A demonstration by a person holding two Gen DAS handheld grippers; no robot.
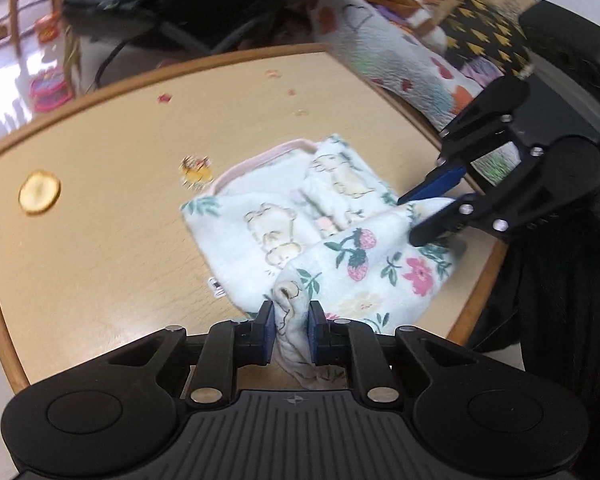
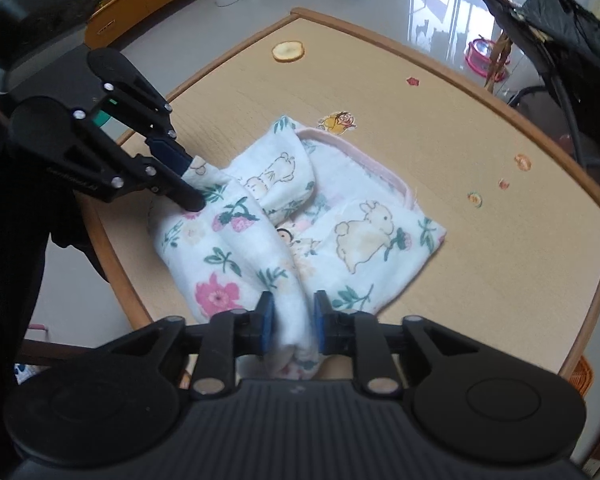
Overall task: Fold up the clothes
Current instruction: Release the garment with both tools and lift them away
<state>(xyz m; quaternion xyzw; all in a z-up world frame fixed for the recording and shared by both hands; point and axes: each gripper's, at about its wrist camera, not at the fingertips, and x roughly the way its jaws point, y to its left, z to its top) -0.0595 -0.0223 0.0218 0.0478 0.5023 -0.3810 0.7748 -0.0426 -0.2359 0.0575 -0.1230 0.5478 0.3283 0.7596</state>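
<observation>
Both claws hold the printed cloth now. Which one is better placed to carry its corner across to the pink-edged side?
Neither clearly: the left claw and the right claw each pinch a corner of the printed cloth at the near table edge. Probably both should move together.

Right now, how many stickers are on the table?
5 that I can see: a cartoon figure beside the cloth, a red flower farther back, three small ones on the right. Others may be hidden.
</observation>
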